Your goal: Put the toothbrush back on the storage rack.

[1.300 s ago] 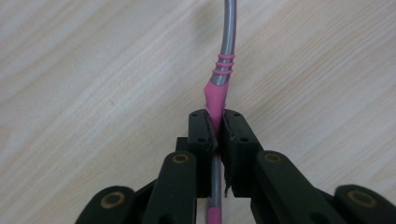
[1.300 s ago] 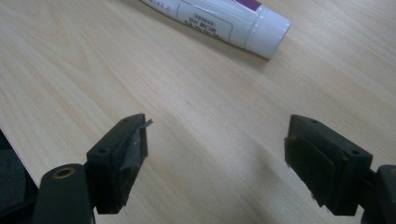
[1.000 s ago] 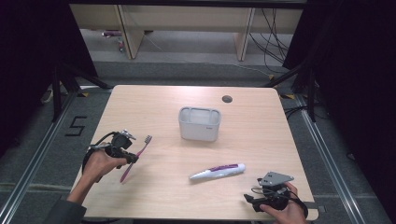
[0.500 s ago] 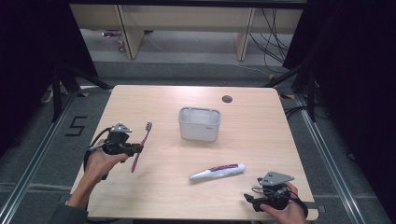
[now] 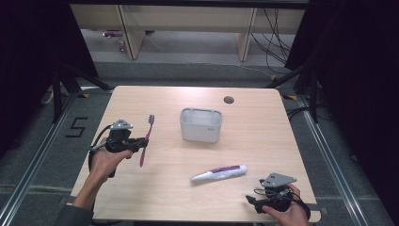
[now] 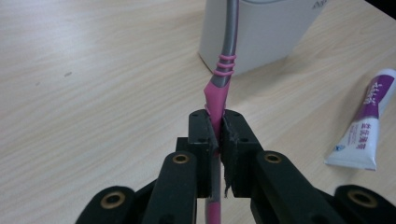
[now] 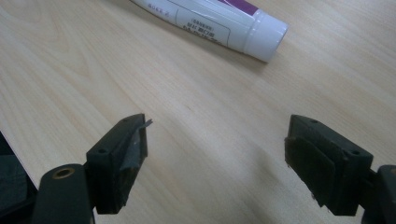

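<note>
My left gripper (image 5: 139, 143) is shut on a pink and grey toothbrush (image 5: 146, 139), held above the table's left side with the bristles pointing up and away. From the left gripper view the toothbrush (image 6: 223, 70) rises out of my closed left gripper (image 6: 217, 133) in front of the grey cup (image 6: 261, 28). The grey cup (image 5: 201, 124) stands upright at the table's middle. A white and purple toothpaste tube (image 5: 219, 173) lies flat in front of it. My right gripper (image 5: 251, 201) rests open at the near right edge, with the toothpaste tube (image 7: 210, 21) lying beyond my right gripper (image 7: 215, 140).
The wooden table (image 5: 263, 141) has a small round hole (image 5: 228, 99) near its far edge. Shelving legs and cables stand on the floor beyond the table. The toothpaste tube (image 6: 362, 123) lies off to the right in the left gripper view.
My left gripper has lifted the toothbrush off the table and raised its bristle end upward. The right gripper has stayed where it was.
</note>
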Demonstrator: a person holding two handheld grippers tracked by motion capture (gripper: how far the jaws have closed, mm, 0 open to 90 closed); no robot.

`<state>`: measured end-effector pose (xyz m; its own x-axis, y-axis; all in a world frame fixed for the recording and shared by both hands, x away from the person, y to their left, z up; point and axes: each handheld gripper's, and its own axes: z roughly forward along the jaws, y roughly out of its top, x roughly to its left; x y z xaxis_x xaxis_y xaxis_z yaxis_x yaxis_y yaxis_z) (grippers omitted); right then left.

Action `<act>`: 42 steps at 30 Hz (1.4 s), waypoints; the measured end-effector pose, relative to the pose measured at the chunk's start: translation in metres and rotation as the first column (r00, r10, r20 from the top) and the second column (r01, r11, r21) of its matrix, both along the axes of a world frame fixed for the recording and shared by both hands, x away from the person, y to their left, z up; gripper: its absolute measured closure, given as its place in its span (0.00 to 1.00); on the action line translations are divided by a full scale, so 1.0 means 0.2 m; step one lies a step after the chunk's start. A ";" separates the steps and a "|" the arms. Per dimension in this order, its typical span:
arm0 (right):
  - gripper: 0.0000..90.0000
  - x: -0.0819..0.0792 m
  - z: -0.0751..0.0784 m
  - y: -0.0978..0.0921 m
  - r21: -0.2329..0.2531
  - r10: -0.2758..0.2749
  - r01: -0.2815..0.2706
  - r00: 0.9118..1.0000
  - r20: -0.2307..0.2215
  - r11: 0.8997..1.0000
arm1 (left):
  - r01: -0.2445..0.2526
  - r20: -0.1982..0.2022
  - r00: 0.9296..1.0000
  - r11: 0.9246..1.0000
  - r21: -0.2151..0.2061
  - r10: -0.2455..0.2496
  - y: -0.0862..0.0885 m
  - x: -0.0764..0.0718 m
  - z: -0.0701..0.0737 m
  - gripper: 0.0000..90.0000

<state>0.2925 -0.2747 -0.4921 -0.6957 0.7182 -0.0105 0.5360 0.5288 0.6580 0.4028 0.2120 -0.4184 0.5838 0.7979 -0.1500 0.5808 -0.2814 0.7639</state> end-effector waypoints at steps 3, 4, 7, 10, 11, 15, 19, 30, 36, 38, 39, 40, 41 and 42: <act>0.24 -0.01 0.00 0.00 0.012 -0.020 0.020 1.000 -0.013 1.000 | -0.006 0.022 1.000 1.000 -0.016 0.006 -0.01 0.01 0.01 0.91; 0.24 0.00 0.00 0.00 0.001 -0.006 0.006 1.000 0.001 1.000 | -0.004 0.025 1.000 1.000 -0.023 0.004 -0.01 0.01 0.01 0.91; 0.24 0.00 0.00 0.00 0.002 -0.009 0.009 1.000 -0.005 1.000 | -0.019 0.041 0.999 0.999 -0.047 0.021 -0.03 0.02 0.02 0.91; 0.24 0.00 0.00 -0.01 0.004 -0.013 0.013 1.000 -0.006 1.000 | -0.040 0.071 0.996 0.996 -0.085 0.046 -0.05 0.02 0.03 0.91; 0.24 0.00 0.00 -0.01 0.006 -0.013 0.013 1.000 -0.005 1.000 | -0.043 0.079 0.996 0.995 -0.090 0.051 -0.05 0.02 0.03 0.91; 0.24 0.00 0.00 -0.01 0.006 -0.019 0.019 1.000 -0.007 1.000 | -0.042 0.100 0.994 0.993 -0.113 0.053 -0.07 0.03 0.05 0.91; 0.24 -0.01 0.00 -0.01 0.008 -0.016 0.016 1.000 -0.007 1.000 | -0.043 0.122 0.991 0.992 -0.116 0.058 -0.10 0.04 0.07 0.91; 0.24 0.00 0.00 -0.03 0.004 -0.015 0.015 1.000 0.009 1.000 | -0.068 0.152 0.984 0.982 -0.174 0.095 -0.14 0.10 0.09 0.91; 0.24 -0.01 0.00 -0.03 0.006 -0.016 0.016 1.000 0.009 1.000 | -0.084 0.168 0.979 0.978 -0.188 0.116 -0.17 0.13 0.12 0.91; 0.24 -0.01 0.00 -0.02 0.012 -0.020 0.020 1.000 0.005 1.000 | -0.084 0.173 0.978 0.979 -0.188 0.117 -0.17 0.14 0.12 0.91; 0.24 0.00 0.00 -0.03 0.004 -0.009 0.009 1.000 0.015 1.000 | -0.086 0.173 0.978 0.979 -0.186 0.118 -0.18 0.14 0.12 0.91; 0.24 -0.01 0.00 -0.03 0.012 -0.018 0.018 1.000 0.002 1.000 | -0.083 0.172 0.978 0.979 -0.188 0.116 -0.18 0.14 0.12 0.91; 0.24 -0.01 0.00 -0.02 0.015 -0.022 0.022 1.000 -0.002 1.000 | -0.083 0.170 0.979 0.978 -0.192 0.116 -0.18 0.15 0.12 0.91; 0.24 -0.01 0.00 -0.02 0.014 -0.023 0.023 1.000 0.001 1.000 | -0.083 0.170 0.979 0.977 -0.194 0.117 -0.19 0.15 0.12 0.91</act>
<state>0.2909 -0.2795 -0.4923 -0.6793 0.7339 -0.0008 0.5473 0.5072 0.6657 0.4332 0.1749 -0.3947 0.5330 0.8220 -0.2007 0.4477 -0.0726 0.8912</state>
